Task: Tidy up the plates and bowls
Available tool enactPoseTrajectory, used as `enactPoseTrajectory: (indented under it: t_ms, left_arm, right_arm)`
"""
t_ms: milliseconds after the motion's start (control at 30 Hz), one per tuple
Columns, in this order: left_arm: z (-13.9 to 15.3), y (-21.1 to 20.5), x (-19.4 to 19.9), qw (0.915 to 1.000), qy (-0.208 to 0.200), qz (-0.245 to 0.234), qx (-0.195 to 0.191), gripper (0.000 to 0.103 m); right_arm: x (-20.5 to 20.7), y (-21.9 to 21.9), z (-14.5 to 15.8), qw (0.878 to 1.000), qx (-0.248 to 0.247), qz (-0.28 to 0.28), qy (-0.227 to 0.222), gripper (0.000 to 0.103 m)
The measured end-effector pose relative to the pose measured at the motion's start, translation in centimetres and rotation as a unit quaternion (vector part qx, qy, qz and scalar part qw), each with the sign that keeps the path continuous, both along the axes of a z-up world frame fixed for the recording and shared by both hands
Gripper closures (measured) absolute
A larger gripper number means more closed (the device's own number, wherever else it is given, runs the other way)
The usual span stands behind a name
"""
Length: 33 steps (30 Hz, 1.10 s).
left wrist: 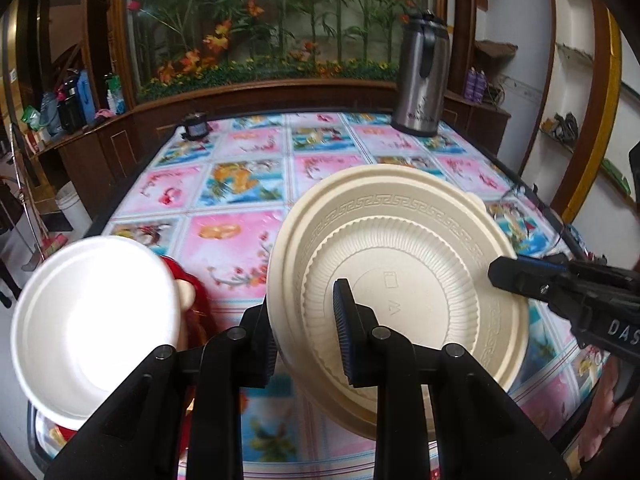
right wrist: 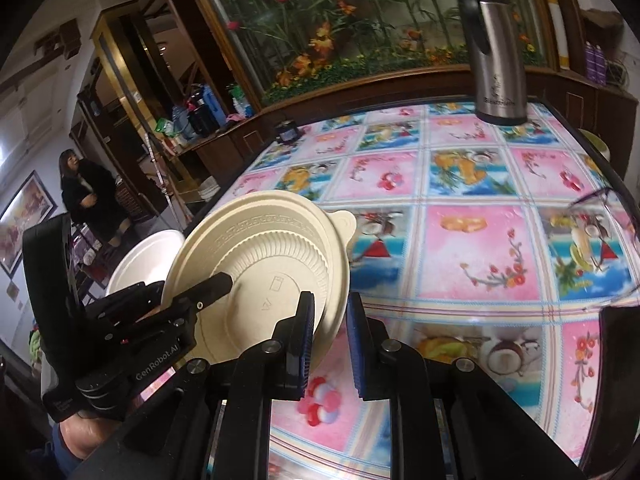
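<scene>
- The cream plate [left wrist: 400, 280] fills the lower centre-right of the left wrist view, tilted up off the bench [left wrist: 248, 200], its ribbed underside and key-pattern rim facing the camera.
- A smaller ribbed plate appears nested against it, so the two probably travel as one stack; whether they are locked together cannot be told.
- The left gripper [left wrist: 306, 332] holds the stack at its lower-left rim: its fingers pinch the rim, one in front of it and one behind.
- The right gripper [right wrist: 328, 344] is at the stack's opposite edge, low in the centre of the right wrist view. Its fingers are spread; the left finger overlaps the rim, but no pinch shows.
- To do this step well, the left pinch should stay firm while the plate is tilted, since only a narrow strip of rim is held.
- The right fingers should straddle the rim squarely before closing, so the light plate does not twist.
- A white bowl [left wrist: 96, 328] sits at the lower left of the left wrist view, over something red [left wrist: 196, 300]; it looks like the likely stacking spot, though that is a guess.
- The steel flask [left wrist: 420, 80] stands at the upper right, well apart from the plates, and poses little risk.
</scene>
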<state>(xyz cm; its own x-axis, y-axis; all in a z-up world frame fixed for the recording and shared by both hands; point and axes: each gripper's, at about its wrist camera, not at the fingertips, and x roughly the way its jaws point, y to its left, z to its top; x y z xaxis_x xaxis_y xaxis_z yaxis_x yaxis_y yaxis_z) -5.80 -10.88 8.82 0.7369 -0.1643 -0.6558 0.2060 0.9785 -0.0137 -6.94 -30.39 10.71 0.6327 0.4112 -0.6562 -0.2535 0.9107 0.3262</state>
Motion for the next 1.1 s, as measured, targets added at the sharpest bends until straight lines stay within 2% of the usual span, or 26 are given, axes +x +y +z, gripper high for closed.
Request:
enactPoseTrajectory:
  t_ms: [400, 567, 900, 1100]
  left_arm:
    - [3.2, 6.3, -0.9, 0.9976, -0.037, 0.056, -0.019, 0.081]
    - [3.9, 9.2, -1.1, 0.9951, -0.047, 0.083, -0.026, 0.081]
    - [3.8, 13.9, -1.3, 0.9895, -0.052, 0.129, -0.04, 0.081]
    - [2.7, 15.8, -0.9, 0.9871, -0.04, 0.148, -0.047, 0.081]
  right_arm:
    - [0.8, 6.5, 3.5, 0.998, -0.011, 0.062, -0.027, 0.085]
    - [1.4, 9.4, 4.1, 0.996, -0.008, 0.089, -0.021, 0.084]
    - [2.5, 14.7, 4.0, 0.991, -0.004, 0.133, -0.004, 0.084]
    - [3.0, 17.1, 3.4, 0.989, -0.012, 0.147, 0.006, 0.084]
